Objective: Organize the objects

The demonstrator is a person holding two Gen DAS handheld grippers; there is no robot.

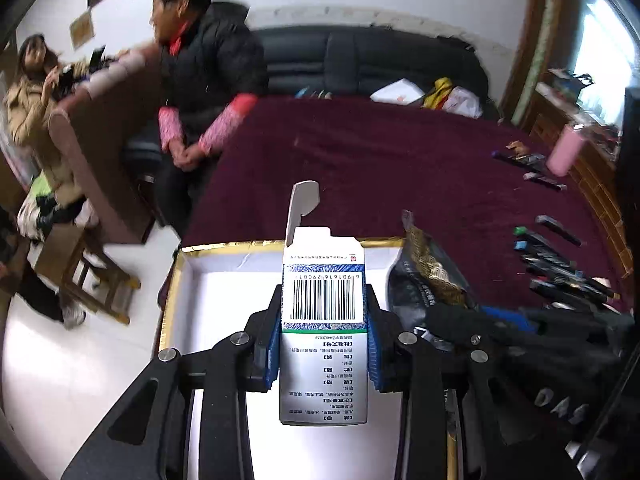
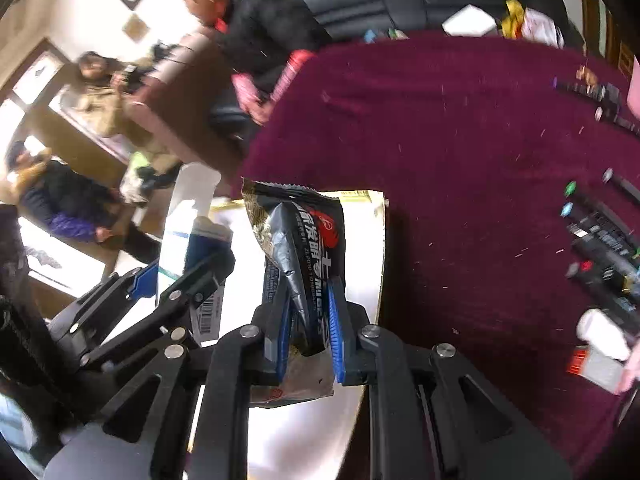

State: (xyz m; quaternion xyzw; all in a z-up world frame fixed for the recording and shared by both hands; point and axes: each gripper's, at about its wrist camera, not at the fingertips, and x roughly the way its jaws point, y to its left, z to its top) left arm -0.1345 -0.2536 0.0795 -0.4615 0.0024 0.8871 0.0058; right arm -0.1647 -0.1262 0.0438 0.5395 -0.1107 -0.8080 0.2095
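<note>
Surface: maroon cloth (image 1: 400,168) covers my table; I take the gold-rimmed white box (image 1: 224,245) at its near edge as landmark.
Room: beyond the box the cloth is bare up to a black sofa (image 1: 400,60); right of the box lie rows of dark pens (image 1: 560,264).
Edge: left of the box the table ends and white floor (image 1: 80,360) begins.
Left view only: barcode face of the carton, a pink cylinder (image 1: 564,152) far right of the box.
Right view only: my other gripper beside the box, a third seated person (image 2: 60,196).
Left gripper (image 1: 324,320): narrowly parted, clamping an upright white medicine carton (image 1: 324,300) over the box, flap open.
Right gripper (image 2: 308,312): nearly closed, pinching a black snack packet (image 2: 304,240) over the box's right rim.
</note>
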